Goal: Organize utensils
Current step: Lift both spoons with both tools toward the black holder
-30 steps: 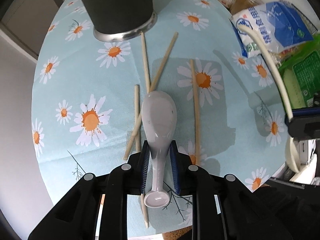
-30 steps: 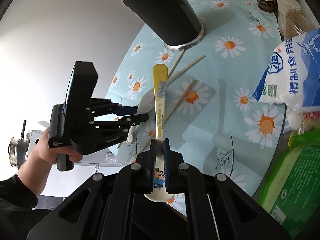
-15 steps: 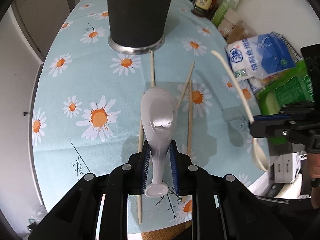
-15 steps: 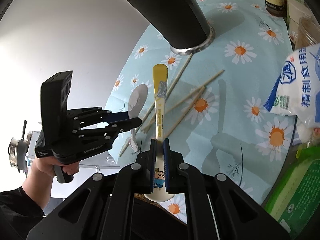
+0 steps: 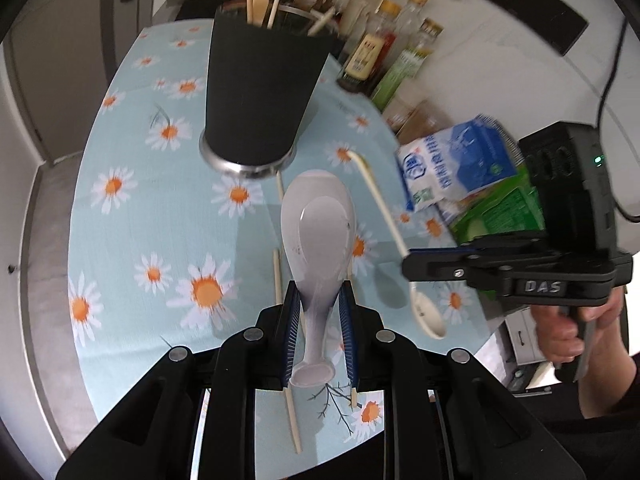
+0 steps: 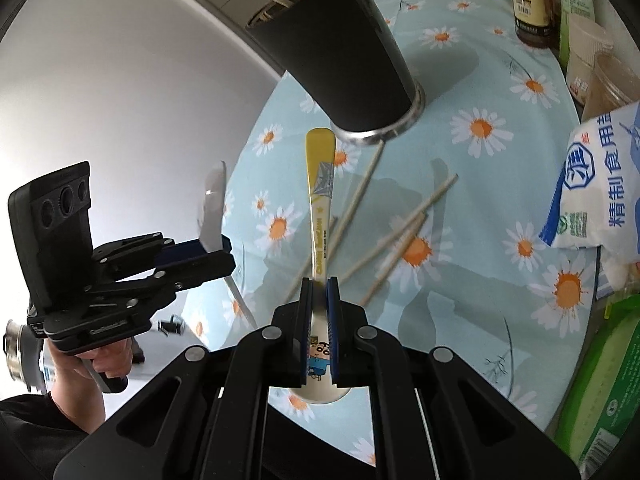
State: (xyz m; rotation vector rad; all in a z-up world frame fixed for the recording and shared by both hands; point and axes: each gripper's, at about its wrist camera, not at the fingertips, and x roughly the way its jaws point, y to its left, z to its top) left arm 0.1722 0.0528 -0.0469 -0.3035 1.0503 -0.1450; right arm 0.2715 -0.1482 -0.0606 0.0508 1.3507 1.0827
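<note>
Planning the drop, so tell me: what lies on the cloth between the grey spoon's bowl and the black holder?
In the left wrist view, little: past the grey spoon, one chopstick and daisy-print cloth reach the black holder.

Both hand-held grippers clamped: left hand-held gripper [image 5: 318,308], right hand-held gripper [image 6: 319,292].

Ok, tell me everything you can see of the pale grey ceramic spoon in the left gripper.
The pale grey glossy ceramic soup spoon looks like glazed porcelain, with a deep oval bowl, a short thick handle and a flattened end. The left gripper is shut on its handle, blue pads on either side. It hangs clear above the daisy-print tablecloth, bowl pointing towards the tall black utensil holder and facing the camera. Only the pads touch it. It appears empty, with a few small dark specks.
</note>
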